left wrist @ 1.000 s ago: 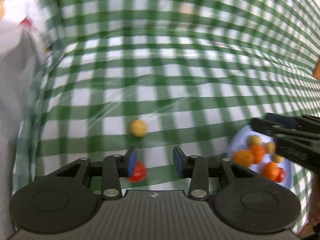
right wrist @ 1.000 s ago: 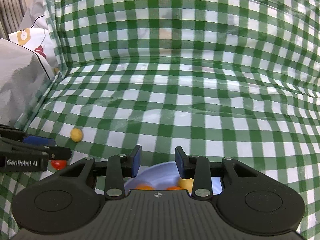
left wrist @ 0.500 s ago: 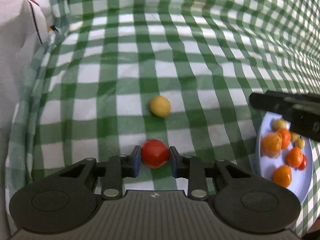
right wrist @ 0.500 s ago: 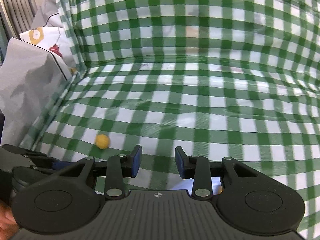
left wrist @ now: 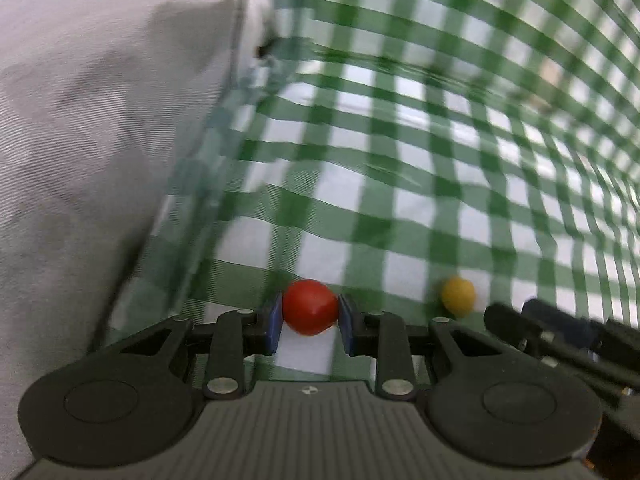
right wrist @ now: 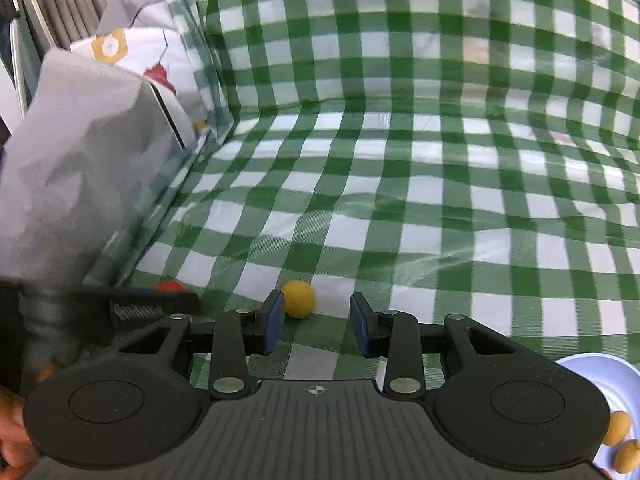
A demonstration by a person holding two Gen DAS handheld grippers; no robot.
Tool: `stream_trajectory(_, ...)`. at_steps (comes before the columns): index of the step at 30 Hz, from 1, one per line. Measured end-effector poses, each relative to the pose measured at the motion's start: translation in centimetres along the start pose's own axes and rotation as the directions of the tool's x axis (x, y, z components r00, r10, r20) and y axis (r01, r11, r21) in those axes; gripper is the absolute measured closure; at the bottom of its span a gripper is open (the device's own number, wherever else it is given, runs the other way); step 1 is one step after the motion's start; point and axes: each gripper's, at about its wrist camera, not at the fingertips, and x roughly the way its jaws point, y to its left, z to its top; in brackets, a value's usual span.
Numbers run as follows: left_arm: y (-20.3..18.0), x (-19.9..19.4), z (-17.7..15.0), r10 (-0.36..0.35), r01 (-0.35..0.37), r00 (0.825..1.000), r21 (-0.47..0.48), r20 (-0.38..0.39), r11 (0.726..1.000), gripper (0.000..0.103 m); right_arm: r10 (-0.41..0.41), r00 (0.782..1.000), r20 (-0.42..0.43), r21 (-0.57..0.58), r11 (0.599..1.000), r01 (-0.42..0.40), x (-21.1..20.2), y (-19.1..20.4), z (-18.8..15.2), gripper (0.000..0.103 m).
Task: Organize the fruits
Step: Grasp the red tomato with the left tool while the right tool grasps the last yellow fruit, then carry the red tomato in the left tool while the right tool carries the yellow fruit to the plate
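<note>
— What has the left gripper (left wrist: 310,314) got?

— A small, smooth, round red tomato (left wrist: 310,307), clamped between its blue-padded black fingers (left wrist: 273,323); both pads press on its sides. In the right wrist view only the red top of it shows past the blurred left gripper.

— And the right gripper (right wrist: 316,322)?

— Its fingers stand apart, grasping nothing. A small round matte yellow tomato (right wrist: 297,298) lies on the cloth just beyond and beside the left finger (right wrist: 272,320); whether it touches the pad I can't quite tell.

— The surface?

— A tabletop under a green-and-white checked cloth (right wrist: 400,200), glossy as if plastic-coated, with wrinkles and creases. The same cloth rises behind like a backdrop.

— Anything else about?

— On the left, a crumpled grey fabric-covered bulk (right wrist: 80,152), and behind it white paper or cloth printed with a red and yellow figure (right wrist: 136,56). Far left, grey ribbed slats (right wrist: 60,0). Near right, the rim of a pale blue plate (right wrist: 592,364) holding little orange-yellow fruits (right wrist: 618,426).
</note>
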Motion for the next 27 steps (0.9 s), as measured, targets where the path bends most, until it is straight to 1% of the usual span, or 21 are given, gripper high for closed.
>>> stream_trajectory(1,0.4,0.0,0.2,0.0,0.0,1.0,-0.019,0.0,1.0,0.071,0.001,1.0,-0.002,-0.001,1.0,-0.001,0.4,0.1,0.0,0.065)
stream_trajectory(3,0.0,-0.7,0.0,-0.009,0.009,1.0,-0.037,0.002,0.999,0.071,-0.006,1.0,-0.001,-0.007,1.0,0.006,1.2,0.3,0.1,0.065)
stream_trajectory(8,-0.2,-1.0,0.1,-0.042,0.041,0.999,-0.027,-0.006,0.999,0.071,-0.017,0.999,-0.035,-0.042,0.999,0.015,3.1,0.9,-0.2,0.065)
stream_trajectory(12,0.2,-0.8,0.4,-0.051,0.051,0.999,-0.024,-0.012,0.998,0.071,-0.015,0.999,-0.039,-0.077,0.997,0.012,3.8,1.7,-0.2,0.065)
stream_trajectory(15,-0.3,-1.0,-0.1,-0.055,0.055,0.998,-0.022,-0.013,0.998,0.071,-0.025,0.999,-0.048,-0.116,0.993,0.02,4.3,2.2,-0.5,0.065)
stream_trajectory(17,-0.4,-1.0,-0.3,-0.057,0.057,0.998,-0.022,-0.016,0.998,0.071,-0.032,0.999,-0.043,-0.136,0.99,0.026,4.5,2.3,-0.6,0.07)
stream_trajectory(18,-0.4,-1.0,-0.4,-0.057,0.057,0.998,-0.023,-0.017,0.998,0.071,-0.036,0.999,-0.04,-0.146,0.989,0.03,4.5,2.4,-0.6,0.077)
stream_trajectory(20,-0.3,-1.2,-0.6,-0.057,0.057,0.998,-0.022,-0.016,0.998,0.071,-0.028,0.999,-0.033,-0.143,0.989,0.023,4.4,2.3,-0.5,0.077)
stream_trajectory(25,-0.8,-1.1,-0.6,-0.07,0.069,0.997,-0.021,-0.024,0.997,0.071,-0.049,0.999,-0.008,-0.122,0.991,0.048,3.4,1.9,0.1,0.077)
stream_trajectory(27,-1.0,-0.9,-0.5,-0.074,0.074,0.997,-0.019,-0.027,0.997,0.071,-0.057,0.998,-0.011,-0.116,0.992,0.055,3.2,1.7,0.2,0.077)
